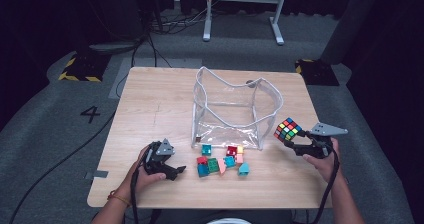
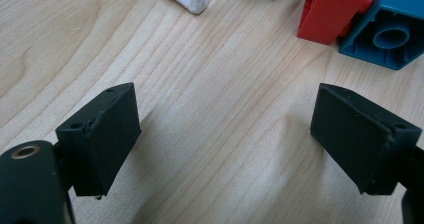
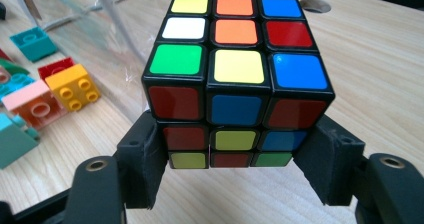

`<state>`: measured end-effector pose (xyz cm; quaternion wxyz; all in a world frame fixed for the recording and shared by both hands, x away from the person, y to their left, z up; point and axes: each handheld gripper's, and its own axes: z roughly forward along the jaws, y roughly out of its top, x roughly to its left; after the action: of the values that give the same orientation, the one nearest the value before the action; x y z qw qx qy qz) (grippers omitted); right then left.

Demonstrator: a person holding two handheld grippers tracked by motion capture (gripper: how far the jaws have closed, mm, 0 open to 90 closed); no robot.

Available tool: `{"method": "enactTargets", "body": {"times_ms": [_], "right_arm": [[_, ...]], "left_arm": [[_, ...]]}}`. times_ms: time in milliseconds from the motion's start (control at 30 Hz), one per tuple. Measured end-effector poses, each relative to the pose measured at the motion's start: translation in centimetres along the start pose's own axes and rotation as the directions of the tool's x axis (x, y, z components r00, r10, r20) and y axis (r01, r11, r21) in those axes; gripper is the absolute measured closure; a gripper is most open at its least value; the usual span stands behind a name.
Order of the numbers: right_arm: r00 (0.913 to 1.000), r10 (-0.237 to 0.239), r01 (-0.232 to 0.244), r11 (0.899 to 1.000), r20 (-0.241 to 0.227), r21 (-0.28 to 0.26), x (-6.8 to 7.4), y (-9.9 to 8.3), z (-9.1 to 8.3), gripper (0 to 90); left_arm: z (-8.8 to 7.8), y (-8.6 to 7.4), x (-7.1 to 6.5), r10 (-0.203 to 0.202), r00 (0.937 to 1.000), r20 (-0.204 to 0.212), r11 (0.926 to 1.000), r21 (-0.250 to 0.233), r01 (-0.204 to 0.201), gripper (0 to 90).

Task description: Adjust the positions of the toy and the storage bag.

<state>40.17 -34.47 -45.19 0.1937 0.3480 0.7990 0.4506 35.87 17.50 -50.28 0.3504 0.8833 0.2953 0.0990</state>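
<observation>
The right tool (image 1: 296, 143) hangs above the right edge of the pale wooden bench (image 1: 150, 114), with bare wood beneath it. It pinches a scrambled colour-tiled puzzle cube with black edges (image 3: 235, 79) by its lower layer, just right of the clear plastic pouch with white piping (image 1: 235, 111). A cluster of small plastic building bricks (red, teal, pink, yellow) (image 1: 222, 160) lies in front of the pouch. Left of the bricks, the left tool (image 2: 222, 134) rests on the bench, spread and empty.
</observation>
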Motion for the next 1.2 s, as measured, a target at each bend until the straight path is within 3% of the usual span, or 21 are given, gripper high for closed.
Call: {"method": "enactTargets", "body": {"times_ms": [400,800,1200], "right_arm": [[0.9989,-0.002,0.004,0.998,0.048,-0.060,-1.1,2.6,-1.1,33.9],[0.9971,-0.030,0.036,0.996,0.070,-0.081,-1.4,5.6,-1.2,33.9],[0.9910,-0.040,0.055,0.992,0.128,-0.116,-2.2,8.9,-1.9,33.8]], "left_arm": [[0.0,0.0,0.0,-0.003,1.0000,0.001,1.0000,-0.001,0.003,12.5],[0.0,0.0,0.0,-0.003,1.0000,0.001,1.0000,0.000,0.003,12.5],[0.0,0.0,0.0,-0.003,1.0000,0.001,1.0000,-0.001,0.003,12.5]]}}
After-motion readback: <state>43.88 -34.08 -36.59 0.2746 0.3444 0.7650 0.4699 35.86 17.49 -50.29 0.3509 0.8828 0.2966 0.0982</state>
